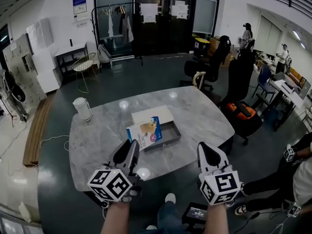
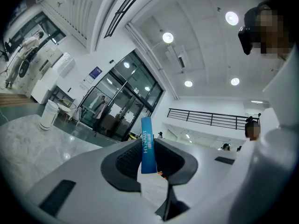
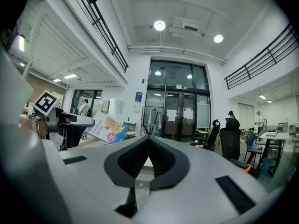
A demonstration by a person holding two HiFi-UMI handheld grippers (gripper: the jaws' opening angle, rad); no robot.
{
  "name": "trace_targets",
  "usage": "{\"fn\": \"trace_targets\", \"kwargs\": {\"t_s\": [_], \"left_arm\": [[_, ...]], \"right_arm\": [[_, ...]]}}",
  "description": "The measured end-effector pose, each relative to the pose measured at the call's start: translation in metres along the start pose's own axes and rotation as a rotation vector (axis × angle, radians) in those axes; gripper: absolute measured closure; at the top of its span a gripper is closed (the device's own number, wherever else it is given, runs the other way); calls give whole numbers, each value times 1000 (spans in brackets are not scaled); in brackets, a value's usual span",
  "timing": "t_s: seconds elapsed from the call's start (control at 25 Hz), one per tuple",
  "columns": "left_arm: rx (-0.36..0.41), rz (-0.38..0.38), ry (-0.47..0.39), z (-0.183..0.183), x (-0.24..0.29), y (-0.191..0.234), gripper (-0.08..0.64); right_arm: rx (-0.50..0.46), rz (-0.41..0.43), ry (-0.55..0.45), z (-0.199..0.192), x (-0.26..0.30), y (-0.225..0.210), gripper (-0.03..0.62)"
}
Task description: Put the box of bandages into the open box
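Bandage box (image 1: 145,132) sat tilted at the left edge of the open box (image 1: 168,138) on the table (image 1: 97,135), clamped edge-on between the left gripper's (image 1: 132,146) jaws. The right gripper (image 1: 206,150) hung clenched on nothing.

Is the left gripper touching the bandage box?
Touching. The left gripper view shows the left gripper closed on the blue edge of the box of bandages, which stands pinched between its two jaws.

Glossy table (image 1: 97,135); cardboard box of bandages (image 1: 145,132)
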State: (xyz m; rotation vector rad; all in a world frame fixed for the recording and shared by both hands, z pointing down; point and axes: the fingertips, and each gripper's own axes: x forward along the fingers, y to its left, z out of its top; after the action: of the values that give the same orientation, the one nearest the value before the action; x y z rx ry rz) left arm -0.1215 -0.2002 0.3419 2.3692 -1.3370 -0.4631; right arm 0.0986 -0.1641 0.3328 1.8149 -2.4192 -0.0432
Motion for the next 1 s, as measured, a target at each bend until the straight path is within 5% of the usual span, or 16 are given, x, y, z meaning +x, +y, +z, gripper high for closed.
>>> {"fn": "trace_targets", "kwargs": {"t_s": [0.76, 1.0], "left_arm": [[13, 49, 86, -37, 146, 17, 469], [-42, 104, 110, -57, 173, 30, 469]], "right_arm": [[77, 5, -32, -19, 106, -113, 568], [81, 17, -17, -33, 130, -141, 568]]}}
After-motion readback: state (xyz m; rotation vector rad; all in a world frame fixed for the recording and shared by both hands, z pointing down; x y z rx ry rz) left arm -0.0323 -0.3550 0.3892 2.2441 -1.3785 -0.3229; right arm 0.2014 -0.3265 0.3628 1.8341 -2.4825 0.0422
